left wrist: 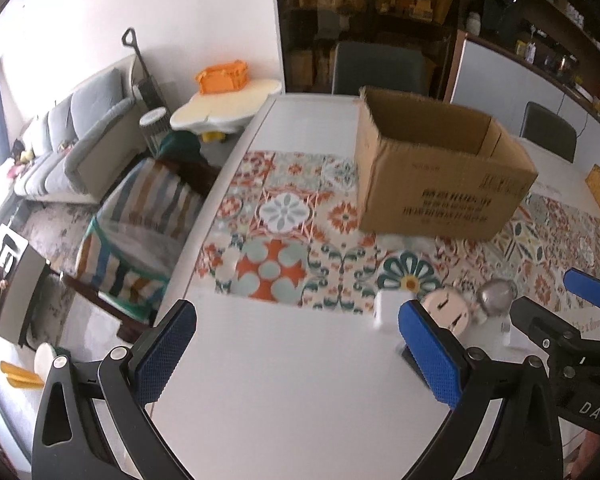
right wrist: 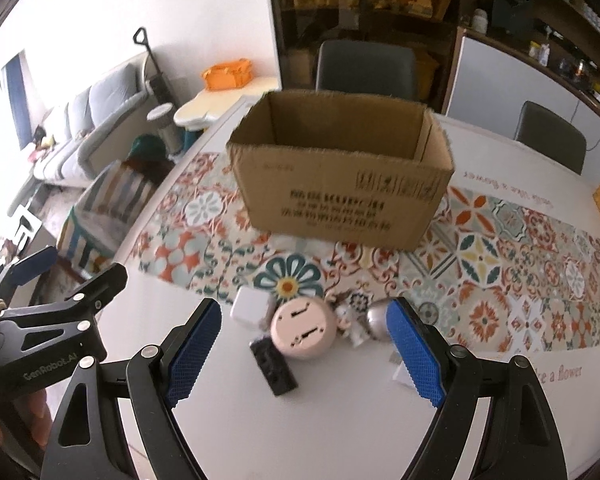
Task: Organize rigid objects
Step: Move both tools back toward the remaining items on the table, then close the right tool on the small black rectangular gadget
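Two tools, left tool (left wrist: 296, 350) and right tool (right wrist: 306, 350), both agape, empty; one cardboard box (right wrist: 340, 184).

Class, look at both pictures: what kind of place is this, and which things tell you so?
Most likely a home's living and dining room: a grey sofa, a dining table with chairs, and cluttered shelves.

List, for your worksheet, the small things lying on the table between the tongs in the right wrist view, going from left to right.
White square block → black rectangular piece → round pink socket → small white figure → grey rounded object.
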Motion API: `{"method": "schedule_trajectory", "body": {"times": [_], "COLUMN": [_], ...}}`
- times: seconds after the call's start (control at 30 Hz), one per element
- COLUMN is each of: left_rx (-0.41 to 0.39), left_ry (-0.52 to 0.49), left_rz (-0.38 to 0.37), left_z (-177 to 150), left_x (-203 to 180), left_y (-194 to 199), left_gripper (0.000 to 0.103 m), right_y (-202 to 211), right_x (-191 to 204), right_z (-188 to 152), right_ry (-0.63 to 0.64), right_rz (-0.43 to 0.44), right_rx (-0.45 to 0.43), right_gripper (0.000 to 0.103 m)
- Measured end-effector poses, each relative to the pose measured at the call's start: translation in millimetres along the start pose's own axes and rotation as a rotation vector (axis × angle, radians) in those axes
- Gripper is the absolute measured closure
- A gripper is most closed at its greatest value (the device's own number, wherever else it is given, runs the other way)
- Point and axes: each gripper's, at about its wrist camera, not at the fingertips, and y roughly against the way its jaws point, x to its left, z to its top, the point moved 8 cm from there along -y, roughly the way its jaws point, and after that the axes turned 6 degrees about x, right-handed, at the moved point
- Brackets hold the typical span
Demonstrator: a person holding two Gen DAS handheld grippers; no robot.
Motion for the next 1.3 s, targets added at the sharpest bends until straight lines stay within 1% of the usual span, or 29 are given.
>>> {"method": "schedule_trajectory", "body": {"times": [0.47, 0.63, 0.83, 0.93, 1.23, 1.3], "left_rx": [0.151, 0.2, 0.242, 0.258, 0.289, 0.295], "left_ry": [0.087, 0.111, 0.129, 0.128, 0.141, 0.14], "left_rz": [0.042, 0.057, 0.069, 0.071, 0.06, 0.063], "left_z": [-53.2, -71.8, -89.9, -95.7, -107.5, -109.6], "left_x": [14.3, 17.1, 17.4, 15.9, 9.1, 7.8], "left_y": [-37.9, -51.6, -65.2, -72.3, -92.7, -95.2], "left_gripper": [0.0, 0.0, 0.0, 0.0, 0.0, 0.0], "right_y": [-49.9, -72.5, -95.1, -103.6, -131.1, -135.0], "right_x": [16.6, 22.2, 27.0, 27.8, 31.3, 33.1], "right_z": [-38.6, -52.1, -66.8, -70.7, -75.2, -76.2], "right_ry": [0.075, 0.103, 0.138, 0.156, 0.202, 0.212], "right_rz": [0.063, 0.087, 0.103, 0.109, 0.12, 0.122], "right_rx": [0.161, 0.227, 0.287, 0.296, 0.302, 0.299], "right_gripper": [0.019, 0.021, 0.027, 0.029, 0.041, 0.045]}}
